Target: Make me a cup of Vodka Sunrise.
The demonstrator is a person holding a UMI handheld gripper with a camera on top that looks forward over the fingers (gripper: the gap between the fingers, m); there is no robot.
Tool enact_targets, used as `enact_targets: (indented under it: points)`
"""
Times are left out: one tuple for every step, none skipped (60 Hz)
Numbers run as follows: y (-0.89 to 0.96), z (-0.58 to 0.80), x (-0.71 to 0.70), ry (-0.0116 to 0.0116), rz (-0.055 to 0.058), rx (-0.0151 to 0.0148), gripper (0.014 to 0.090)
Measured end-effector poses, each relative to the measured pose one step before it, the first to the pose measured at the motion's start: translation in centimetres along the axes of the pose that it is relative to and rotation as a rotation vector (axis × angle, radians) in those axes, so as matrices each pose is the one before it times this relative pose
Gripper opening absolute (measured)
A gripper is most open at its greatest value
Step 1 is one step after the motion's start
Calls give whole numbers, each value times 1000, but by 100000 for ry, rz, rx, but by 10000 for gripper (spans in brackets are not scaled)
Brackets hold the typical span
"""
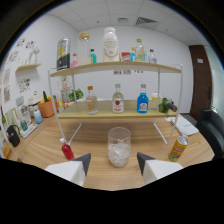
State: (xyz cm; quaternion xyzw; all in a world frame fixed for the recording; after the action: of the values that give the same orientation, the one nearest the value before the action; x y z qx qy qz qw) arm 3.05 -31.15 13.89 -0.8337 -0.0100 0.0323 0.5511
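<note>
A clear glass [119, 146] holding ice stands on the wooden table just ahead of my gripper [114, 162], in line with the gap between the fingers. The fingers [83, 161] are spread wide and hold nothing. Beyond the glass a two-level shelf [116, 114] carries three bottles on its lower level: an orange-capped one [91, 101], a clear one with a red label [118, 99] and a blue one [143, 99]. A small red bottle [67, 150] stands left of the glass. An orange can [178, 148] stands to the right.
The top level [115, 66] holds a large white bottle [110, 45], a dark dispenser [63, 54] and several small bottles. An orange pot [47, 107] and jars sit at the left. A dark chair [211, 131] and a door are at the right.
</note>
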Motion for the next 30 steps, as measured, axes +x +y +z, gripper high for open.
enact_targets:
  points:
    - [-125,66,-227,-125,-101,119,864]
    - [-210,67,-230,-157,-122,388,866]
    - [-322,64,-258,-224,-122,673,867]
    - [-340,76,-306,-328,-122,792,865]
    - [-418,139,-295,-283,-229,1005,865]
    - [-464,142,-276,-309,-251,951,863]
    - [-474,152,-307,-333,-288,924,863]
    - [-499,163,-310,-372,-342,902,862]
    - [-503,208,-309,-385,-336,861,860]
    - [-530,242,-316,-416,-329,884,857]
    - [-526,275,-317,-402,-259,834,857]
    - [-510,311,-298,-403,-226,790,859]
    - [-511,345,-325,-429,-151,694,860]
    - [-489,326,-320,-560,-99,462,857]
    - [-476,420,-324,-475,-71,701,859]
    - [-479,468,-304,-494,-86,716,856]
    - [-467,497,-297,-396,-86,696,856]
    - [-427,513,-257,-260,-32,564,857]
    - [-389,503,-239,-230,-35,472,854]
    - [-376,541,-250,-286,-61,395,856]
    - [-369,568,-244,-334,-89,378,857]
    - [-328,575,-205,-137,-71,251,856]
    - [-303,533,-130,245,-42,349,853]
    - [-295,570,-84,353,-47,244,848]
    - [-306,621,-102,218,-21,339,843]
    - [-290,620,-100,162,-46,395,837]
    - [-272,672,-67,13,-115,335,830]
    - [-178,633,-62,180,-156,92,824]
    - [-108,617,-9,412,-152,-158,817]
    - [-60,631,4,491,-188,-291,809]
